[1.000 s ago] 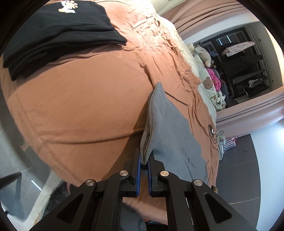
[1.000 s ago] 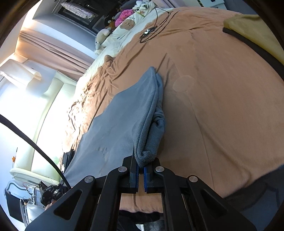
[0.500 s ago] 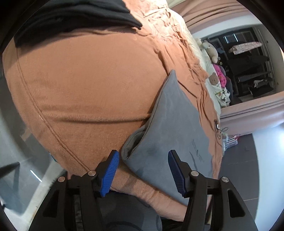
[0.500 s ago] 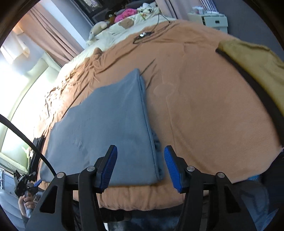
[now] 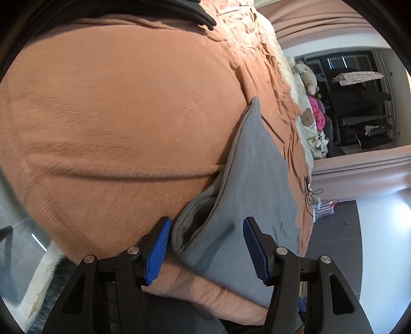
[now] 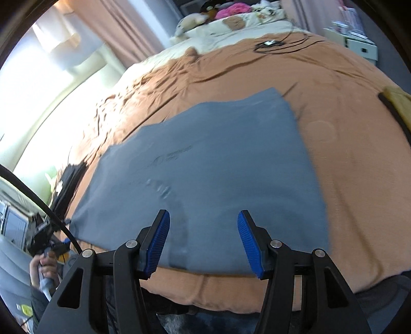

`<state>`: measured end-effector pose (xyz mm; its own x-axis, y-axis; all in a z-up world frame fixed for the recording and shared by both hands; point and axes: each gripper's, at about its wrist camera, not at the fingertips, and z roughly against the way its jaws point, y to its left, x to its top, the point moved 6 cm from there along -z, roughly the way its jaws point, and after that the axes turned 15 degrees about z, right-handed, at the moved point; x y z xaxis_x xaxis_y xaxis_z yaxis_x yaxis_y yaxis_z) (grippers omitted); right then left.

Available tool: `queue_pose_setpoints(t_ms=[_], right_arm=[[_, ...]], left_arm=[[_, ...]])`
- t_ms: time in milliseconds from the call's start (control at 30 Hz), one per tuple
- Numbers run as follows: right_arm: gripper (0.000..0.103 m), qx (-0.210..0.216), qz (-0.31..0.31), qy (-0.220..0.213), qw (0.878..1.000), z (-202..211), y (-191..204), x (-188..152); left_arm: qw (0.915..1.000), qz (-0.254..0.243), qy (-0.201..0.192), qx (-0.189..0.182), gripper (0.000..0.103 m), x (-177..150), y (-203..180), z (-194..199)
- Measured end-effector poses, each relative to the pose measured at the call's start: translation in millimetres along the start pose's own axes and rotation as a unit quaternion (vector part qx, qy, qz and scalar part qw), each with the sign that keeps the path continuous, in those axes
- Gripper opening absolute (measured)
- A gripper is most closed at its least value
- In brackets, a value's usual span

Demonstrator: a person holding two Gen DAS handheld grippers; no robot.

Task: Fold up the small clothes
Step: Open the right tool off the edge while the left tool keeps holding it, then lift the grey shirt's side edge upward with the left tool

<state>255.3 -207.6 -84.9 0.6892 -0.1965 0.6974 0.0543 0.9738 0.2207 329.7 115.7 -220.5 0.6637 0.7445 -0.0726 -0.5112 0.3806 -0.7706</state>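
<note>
A grey folded garment (image 5: 257, 179) lies flat on the orange blanket (image 5: 115, 115) near the bed's front edge. My left gripper (image 5: 206, 223) stands open just above its near left corner, where the layers gape a little; the blue pads do not touch the cloth. In the right wrist view the same grey garment (image 6: 218, 167) spreads out ahead, faint print on top. My right gripper (image 6: 203, 214) is open over its near edge, nothing pinched. A person's hand (image 6: 42, 264) holding the other gripper shows at the lower left.
Folded black clothes (image 5: 200, 15) lie at the far left of the bed, also black clothes (image 6: 69, 177). A yellow garment (image 6: 398, 102) sits at the right edge. A black cable (image 6: 272, 43) and soft toys (image 6: 190, 20) lie near the pillows.
Both grippers were shut on the grey garment's edge a second ago; both opened and let it drop flat. The right one then swung left over the garment; the left one sank slightly.
</note>
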Motion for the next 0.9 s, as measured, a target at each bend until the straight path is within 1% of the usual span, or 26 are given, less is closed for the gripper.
queue_pose_setpoints(t_ms=[167,267,367,400,433,467,500,533,567,633,667,700,733,767,833,900], right_arm=[[0.053,0.024,0.013,0.020,0.999,-29,19,1],[0.053,0.033,0.019,0.034,0.999,-46,29,0],[0.053,0.038,0.036,0.048,0.997,-59,39,3],[0.053,0.039,0.042,0.051,0.997,-62,41,5],[0.053,0.042,0.049,0.054,0.996,-68,46,8],[0.053,0.044,0.058,0.057,0.996,-73,50,10],[0.053,0.045,0.069,0.062,0.995,-78,56,10],[0.053,0.045,0.077,0.067,0.994,-85,60,13],[0.052,0.043,0.086,0.071,0.993,-92,65,14],[0.047,0.040,0.101,0.078,0.991,-102,72,17],[0.040,0.038,0.108,0.080,0.990,-108,76,19],[0.035,0.038,0.111,0.084,0.990,-116,80,21],[0.033,0.037,0.112,0.087,0.989,-121,81,23],[0.029,0.034,0.111,0.091,0.989,-128,82,25],[0.027,0.028,0.111,0.097,0.989,-139,85,26],[0.027,0.022,0.113,0.101,0.988,-150,85,32]], left_arm=[[0.9998,-0.009,0.017,-0.004,0.058,1,-5,-12],[0.9993,-0.014,0.027,-0.020,0.056,2,-4,-14],[0.9978,-0.026,0.039,-0.046,0.053,-1,-2,-9],[0.9974,-0.027,0.043,-0.051,0.046,-3,0,-8],[0.9973,-0.028,0.046,-0.050,0.036,-4,3,-9],[0.9972,-0.027,0.048,-0.051,0.030,-4,5,-10],[0.9971,-0.024,0.051,-0.051,0.018,-5,9,-12],[0.9969,-0.017,0.057,-0.051,0.013,-5,11,-14],[0.9969,-0.012,0.057,-0.052,0.013,-4,12,-14],[0.9978,-0.012,0.049,-0.043,0.010,-4,11,-12],[0.9981,-0.014,0.046,-0.038,0.010,-5,9,-11],[0.9983,-0.014,0.043,-0.038,0.009,-6,7,-9],[0.9983,-0.013,0.040,-0.041,0.009,-7,4,-8],[0.9980,-0.011,0.038,-0.050,0.009,-8,0,-6],[0.9975,-0.007,0.032,-0.062,0.009,-10,-2,-3],[0.9978,-0.007,0.023,-0.061,0.009,-10,0,-3]])
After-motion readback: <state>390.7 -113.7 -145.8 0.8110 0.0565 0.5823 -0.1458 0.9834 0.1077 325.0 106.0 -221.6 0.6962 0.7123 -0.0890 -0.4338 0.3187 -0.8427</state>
